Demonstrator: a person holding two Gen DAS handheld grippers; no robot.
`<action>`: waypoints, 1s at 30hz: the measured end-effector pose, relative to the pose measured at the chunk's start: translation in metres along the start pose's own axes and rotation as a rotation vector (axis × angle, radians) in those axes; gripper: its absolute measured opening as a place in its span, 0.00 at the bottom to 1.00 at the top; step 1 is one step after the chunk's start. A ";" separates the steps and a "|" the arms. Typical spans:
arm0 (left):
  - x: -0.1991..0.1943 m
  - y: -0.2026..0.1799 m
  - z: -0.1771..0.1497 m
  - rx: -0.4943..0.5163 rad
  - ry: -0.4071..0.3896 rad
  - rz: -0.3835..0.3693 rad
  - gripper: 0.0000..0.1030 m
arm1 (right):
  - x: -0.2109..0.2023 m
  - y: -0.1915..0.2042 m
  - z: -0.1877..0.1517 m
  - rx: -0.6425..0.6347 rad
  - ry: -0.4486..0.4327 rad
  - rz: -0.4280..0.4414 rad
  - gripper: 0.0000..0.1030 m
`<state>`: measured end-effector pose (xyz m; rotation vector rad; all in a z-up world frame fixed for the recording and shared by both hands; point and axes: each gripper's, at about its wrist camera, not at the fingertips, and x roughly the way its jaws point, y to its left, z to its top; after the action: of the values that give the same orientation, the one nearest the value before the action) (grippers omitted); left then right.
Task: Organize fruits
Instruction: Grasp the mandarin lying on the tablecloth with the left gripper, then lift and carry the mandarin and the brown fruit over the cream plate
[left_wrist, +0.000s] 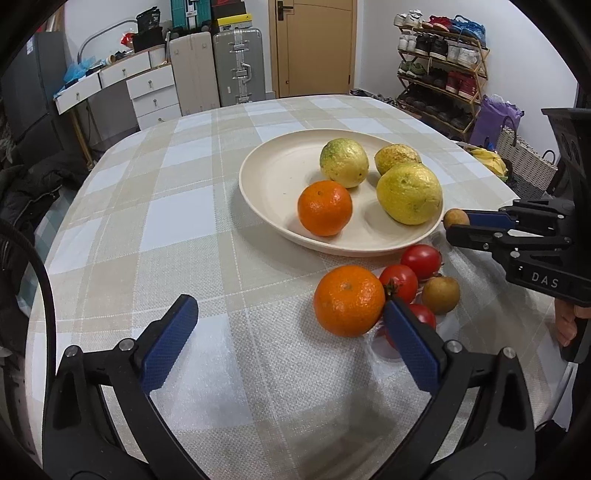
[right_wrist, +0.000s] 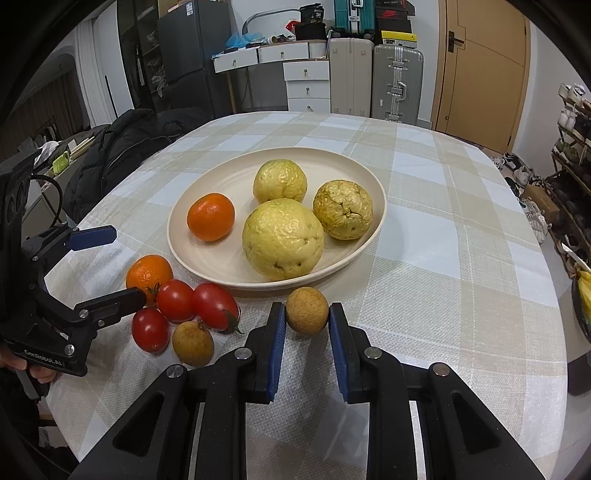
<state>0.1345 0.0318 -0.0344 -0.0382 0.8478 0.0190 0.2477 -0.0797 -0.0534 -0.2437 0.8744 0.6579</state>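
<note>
A cream plate holds three yellow-green guavas and an orange. Near its front rim on the cloth lie another orange, three cherry tomatoes and a brown longan. My right gripper is shut on a second longan just in front of the plate. My left gripper is open, its right finger beside the loose orange.
The table has a beige and white checked cloth. A basket and bananas sit past the right edge. A dark jacket lies at the left edge. Suitcases, drawers and a shoe rack stand beyond.
</note>
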 end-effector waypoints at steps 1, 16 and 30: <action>0.000 0.000 0.000 -0.004 0.002 -0.016 0.88 | 0.000 0.000 0.000 0.001 0.000 0.000 0.23; -0.005 -0.005 -0.001 -0.033 0.030 -0.194 0.35 | -0.003 0.000 0.000 -0.001 -0.006 0.018 0.23; -0.008 0.001 -0.001 -0.014 0.026 -0.114 0.36 | -0.003 0.001 0.000 -0.009 -0.006 0.015 0.23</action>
<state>0.1279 0.0326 -0.0291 -0.1005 0.8705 -0.0826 0.2463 -0.0803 -0.0513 -0.2427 0.8685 0.6765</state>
